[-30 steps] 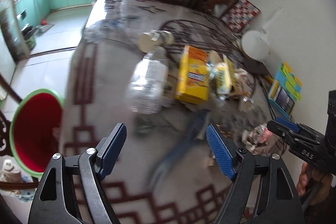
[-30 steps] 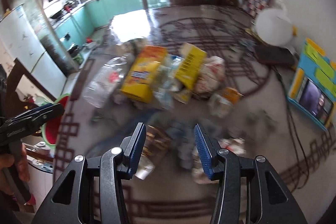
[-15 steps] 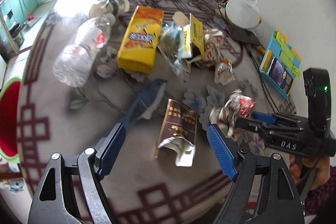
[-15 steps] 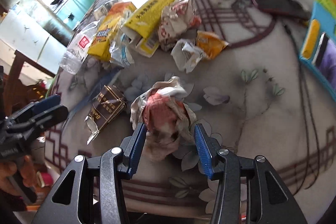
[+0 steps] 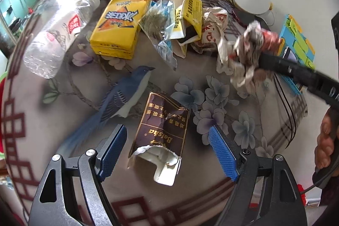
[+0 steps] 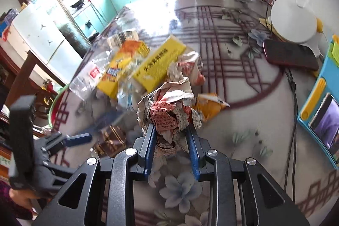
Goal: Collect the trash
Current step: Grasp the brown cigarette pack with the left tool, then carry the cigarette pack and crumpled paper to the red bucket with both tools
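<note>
My right gripper [image 6: 172, 137] is shut on a crumpled paper wad [image 6: 169, 111] with red print, held above the table; the wad also shows in the left wrist view [image 5: 247, 50]. My left gripper [image 5: 168, 151] is open, its blue pads on either side of a torn brown cigarette pack [image 5: 161, 132] lying flat on the table. Behind it lie a yellow box [image 5: 121, 20], a clear plastic bottle [image 5: 57, 37], an open yellow carton [image 5: 188, 16], a clear wrapper [image 5: 161, 31] and more crumpled paper [image 5: 214, 29].
The round table [image 5: 63, 111] has a bird-and-flower pattern. A red bin with a green rim [image 6: 56, 109] stands beside the table on the left. A white fan base [image 6: 293, 22], a dark red phone [image 6: 290, 54] and a blue tablet stand [image 6: 322, 103] sit at the right.
My right gripper closed on the crumpled paper wad and lifted it off the table. My left gripper moved closer to the brown cigarette pack and stays open.
</note>
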